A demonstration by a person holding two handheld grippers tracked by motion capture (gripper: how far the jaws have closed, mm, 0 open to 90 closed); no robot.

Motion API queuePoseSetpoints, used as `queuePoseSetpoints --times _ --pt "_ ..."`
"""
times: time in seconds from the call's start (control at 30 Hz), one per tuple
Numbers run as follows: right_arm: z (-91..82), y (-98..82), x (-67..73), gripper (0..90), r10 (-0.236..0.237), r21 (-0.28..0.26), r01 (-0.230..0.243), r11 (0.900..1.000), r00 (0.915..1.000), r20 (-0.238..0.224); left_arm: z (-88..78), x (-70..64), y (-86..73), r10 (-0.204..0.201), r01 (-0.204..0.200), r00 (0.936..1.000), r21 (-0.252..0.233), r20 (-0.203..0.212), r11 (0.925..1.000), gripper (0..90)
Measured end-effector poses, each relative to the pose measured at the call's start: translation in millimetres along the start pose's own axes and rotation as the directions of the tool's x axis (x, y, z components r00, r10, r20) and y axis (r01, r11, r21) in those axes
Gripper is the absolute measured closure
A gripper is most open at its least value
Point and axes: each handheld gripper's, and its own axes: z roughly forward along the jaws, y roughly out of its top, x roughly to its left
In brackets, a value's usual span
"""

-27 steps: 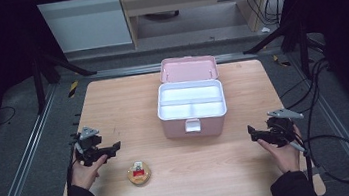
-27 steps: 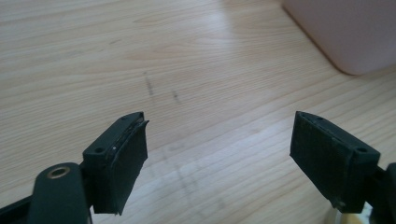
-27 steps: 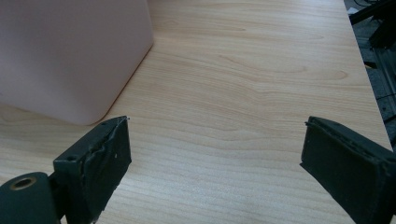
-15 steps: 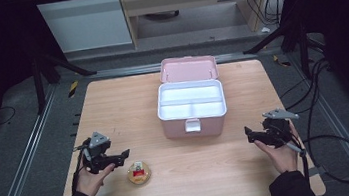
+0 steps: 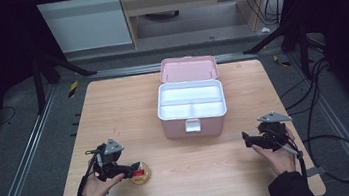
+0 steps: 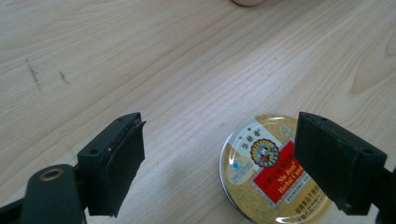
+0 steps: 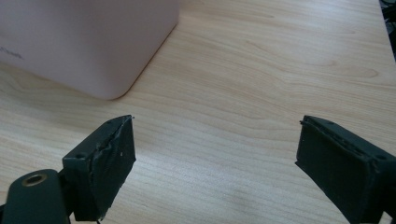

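At table centre: pink box (image 5: 192,110) lid up, compartments bare | round tin (image 6: 270,172) lidded | left claw (image 6: 219,161), right claw (image 7: 215,163) agape

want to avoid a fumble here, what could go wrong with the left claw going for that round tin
The left claw is open but off-centre: the herbal candy tin sits under its right-hand jaw, so closing now could push or flip it. The tin is flat and low on the table, so the pads may slip off its rim.
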Motion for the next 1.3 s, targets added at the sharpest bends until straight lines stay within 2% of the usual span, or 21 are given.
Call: queuePoseSetpoints --times 0.17,0.2,0.27,0.4,0.6,0.7,0.73,0.77,0.87,1.07,1.2,1.3 --pt "2.7 -1.6 2.1 11.7 -0.024 0.021 0.024 0.999 0.9997 0.004 1.8 -6.0 -0.6 0.029 -0.029 0.9995 0.035 0.016 0.999 15.2" --pt "3.1 -1.8 2.1 11.6 -0.028 0.024 0.028 0.999 0.9996 0.003 2.2 -8.6 0.4 0.039 -0.041 0.9986 0.057 0.037 0.9975 14.6" --pt "3.6 -2.3 1.7 11.6 -0.027 0.028 0.027 0.999 0.9996 0.004 3.0 -10.0 1.0 0.045 -0.048 0.9978 0.069 0.049 0.9965 12.2" --pt "4.7 -2.7 0.8 11.4 -0.026 0.035 0.025 0.999 0.9997 0.005 7.8 -17.1 1.9 0.077 -0.084 0.9947 0.119 0.068 0.9893 11.0" --pt "6.8 -3.2 1.4 11.2 -0.038 0.053 0.038 0.998 0.9993 -0.001 12.9 -25.4 3.3 0.115 -0.127 0.9903 0.164 0.078 0.9783 10.5" --pt "8.5 -3.5 1.5 11.0 -0.04 0.063 0.04 0.997 0.9992 -0.001 16.4 -26.5 3.0 0.118 -0.132 0.9895 0.185 0.083 0.9739 11.4" --pt "9.0 -3.6 1.6 10.9 -0.043 0.069 0.043 0.997 0.9991 -0.002 19.9 -27.2 2.7 0.116 -0.131 0.9895 0.206 0.086 0.9698 11.7" --pt "9.0 -3.6 1.6 10.9 -0.043 0.069 0.043 0.997 0.9991 -0.002 19.9 -27.2 2.7 0.116 -0.131 0.9895 0.206 0.086 0.9698 12.0" --pt "9.5 -3.6 1.7 10.9 -0.045 0.073 0.045 0.996 0.999 -0.003 24.7 -28.0 3.1 0.117 -0.137 0.9884 0.239 0.097 0.9614 12.8" --pt "10.6 -3.3 1.9 10.8 -0.048 0.083 0.048 0.995 0.9988 -0.008 31.2 -26.6 5.9 0.086 -0.111 0.9909 0.269 0.103 0.9567 14.6" --pt "11.9 -3.3 2.8 10.8 -0.056 0.09 0.057 0.994 0.9984 -0.009 37.1 -27.3 6.8 0.091 -0.121 0.9893 0.3 0.114 0.9461 17.7" --pt "12.3 -3.3 3.1 10.8 -0.059 0.094 0.059 0.994 0.9982 -0.006 37.1 -27.3 7.7 0.09 -0.118 0.9902 0.302 0.107 0.9458 19.7"
